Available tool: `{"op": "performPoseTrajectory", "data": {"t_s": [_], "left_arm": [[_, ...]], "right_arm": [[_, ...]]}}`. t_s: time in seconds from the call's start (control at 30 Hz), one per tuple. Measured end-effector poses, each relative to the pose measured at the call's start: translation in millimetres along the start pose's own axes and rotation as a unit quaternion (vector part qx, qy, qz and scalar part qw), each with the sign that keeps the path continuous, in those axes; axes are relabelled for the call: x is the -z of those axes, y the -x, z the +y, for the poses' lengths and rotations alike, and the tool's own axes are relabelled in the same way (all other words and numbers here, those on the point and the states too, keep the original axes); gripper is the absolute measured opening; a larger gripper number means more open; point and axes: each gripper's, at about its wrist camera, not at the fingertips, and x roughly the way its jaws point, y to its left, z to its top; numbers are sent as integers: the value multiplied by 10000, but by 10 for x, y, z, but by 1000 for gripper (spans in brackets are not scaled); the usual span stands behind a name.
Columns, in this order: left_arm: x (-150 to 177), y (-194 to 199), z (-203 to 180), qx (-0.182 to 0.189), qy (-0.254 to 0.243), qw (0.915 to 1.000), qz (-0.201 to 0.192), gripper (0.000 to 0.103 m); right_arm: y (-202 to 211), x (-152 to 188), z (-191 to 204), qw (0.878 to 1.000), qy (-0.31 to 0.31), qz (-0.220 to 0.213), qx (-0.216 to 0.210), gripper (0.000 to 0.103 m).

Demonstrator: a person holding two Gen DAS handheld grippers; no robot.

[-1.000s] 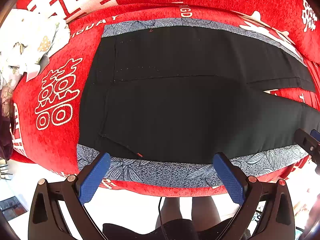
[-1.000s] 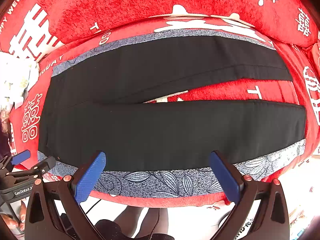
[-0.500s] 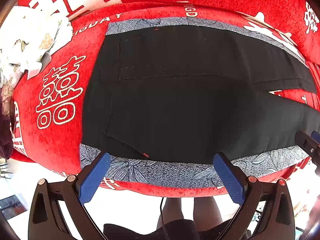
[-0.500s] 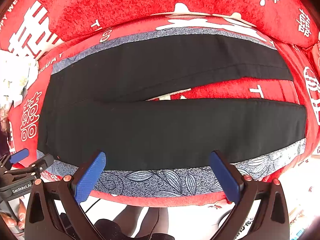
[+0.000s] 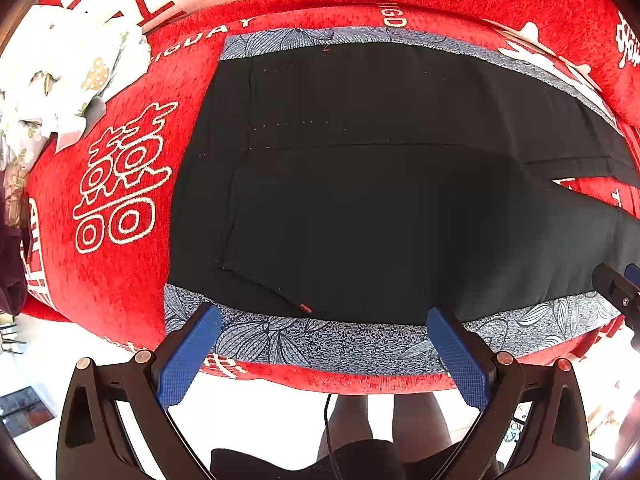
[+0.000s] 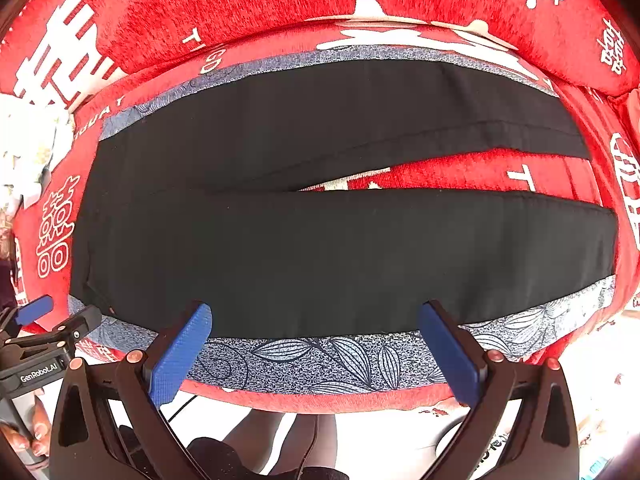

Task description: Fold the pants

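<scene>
Black pants point(image 5: 380, 184) lie flat on a grey-blue leaf-print cloth point(image 5: 320, 344) over a red sofa seat, waistband to the left, two legs running right. The right wrist view shows both legs point(image 6: 340, 248) with a red gap between them. My left gripper point(image 5: 324, 344) is open and empty, fingers wide above the near edge of the pants near the waist. My right gripper point(image 6: 316, 340) is open and empty above the near edge of the near leg. The left gripper also shows in the right wrist view point(image 6: 48, 340); the right gripper's tip shows in the left wrist view point(image 5: 620, 292).
The red sofa cover point(image 5: 120, 184) carries white characters, and its backrest point(image 6: 280, 0) rises behind the pants. A white floral cloth point(image 5: 60, 80) lies bunched at the left end. The person's legs point(image 5: 380, 420) stand on a light floor below the seat edge.
Both grippers have moved slightly forward and down toward the near edge of the pants. Both stay open; the pants have not moved.
</scene>
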Motion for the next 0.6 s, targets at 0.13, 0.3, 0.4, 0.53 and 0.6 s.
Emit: {"op": "performPoseTrajectory", "data": {"t_s": [0.13,0.3,0.4,0.53,0.6], "left_arm": [[-5,-7,6,-10,-1,10000,-1,103],[-7,-20,10,-13,-7,10000,14,103],[-7,-34,13,-12,9,10000,21,103],[-4,-52,18,5,29,10000,7,103],[3,-73,31,48,50,10000,-17,103]], "right_arm": [[-11,-5,-1,10000,-3,3,3,103],[-24,-8,0,10000,3,3,12,103],[-52,-15,-20,10000,-14,15,-5,103],[-77,-27,-58,9999,-103,25,-127,103],[-87,-27,-75,9996,-160,20,-224,103]]}}
